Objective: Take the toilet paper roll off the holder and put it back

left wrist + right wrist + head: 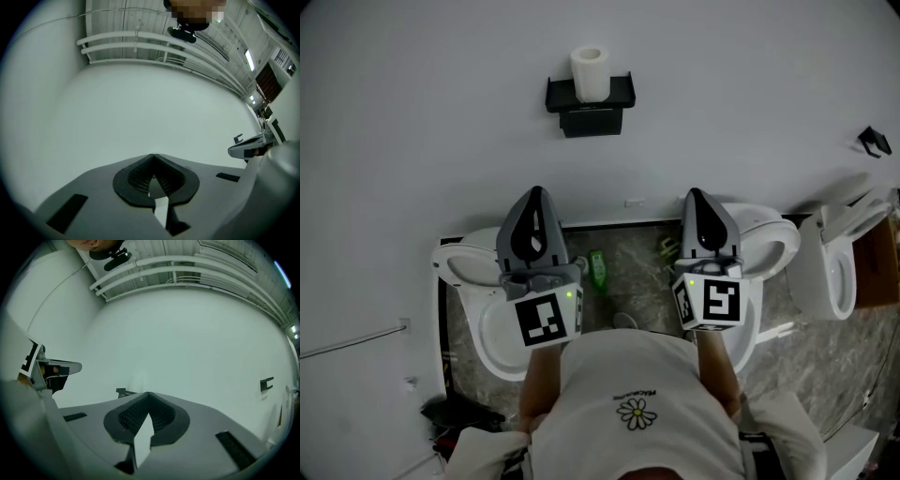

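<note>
A white toilet paper roll (590, 73) stands upright on top of a black wall holder (619, 93), high on the white wall. Both grippers hang well below it, in front of the wall. My left gripper (535, 190) is shut with its tips touching and nothing between them. My right gripper (694, 193) is likewise shut and empty. In the right gripper view the holder (123, 392) peeks over the closed jaws (148, 393), with the roll (138, 380) a faint pale shape above it. The left gripper view (152, 155) faces bare wall.
Two white toilets (464, 267) (773, 234) sit under the grippers, with a third (825, 272) at the right. A green bottle (597, 267) lies on the marbled floor between them. A small black hook (875, 142) is fixed to the wall at the right.
</note>
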`<control>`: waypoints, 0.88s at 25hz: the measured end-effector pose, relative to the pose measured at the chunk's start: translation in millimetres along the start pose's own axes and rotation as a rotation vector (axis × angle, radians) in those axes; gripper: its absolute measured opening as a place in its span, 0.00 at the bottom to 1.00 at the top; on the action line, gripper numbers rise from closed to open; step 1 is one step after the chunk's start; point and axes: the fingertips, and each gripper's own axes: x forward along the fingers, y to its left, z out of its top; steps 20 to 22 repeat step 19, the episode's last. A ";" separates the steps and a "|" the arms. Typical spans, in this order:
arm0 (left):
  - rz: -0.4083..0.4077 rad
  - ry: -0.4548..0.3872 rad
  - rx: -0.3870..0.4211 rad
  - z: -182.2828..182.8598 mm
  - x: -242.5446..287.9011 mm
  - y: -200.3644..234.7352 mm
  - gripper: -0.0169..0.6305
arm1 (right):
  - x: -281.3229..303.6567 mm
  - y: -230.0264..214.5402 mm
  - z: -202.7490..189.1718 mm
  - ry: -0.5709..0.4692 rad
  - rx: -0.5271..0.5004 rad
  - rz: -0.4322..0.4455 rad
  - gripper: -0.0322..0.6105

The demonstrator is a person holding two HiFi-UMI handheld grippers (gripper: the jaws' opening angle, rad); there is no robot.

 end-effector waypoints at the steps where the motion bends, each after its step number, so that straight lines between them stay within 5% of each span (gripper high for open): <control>1: 0.000 0.000 -0.001 -0.1 -0.4 -1.1 0.05 | -0.2 -1.0 1.0 -0.005 0.002 -0.001 0.07; 22: 0.005 0.011 -0.005 0.3 -14.9 -5.2 0.05 | -15.9 -5.2 -8.6 0.017 0.003 -0.012 0.07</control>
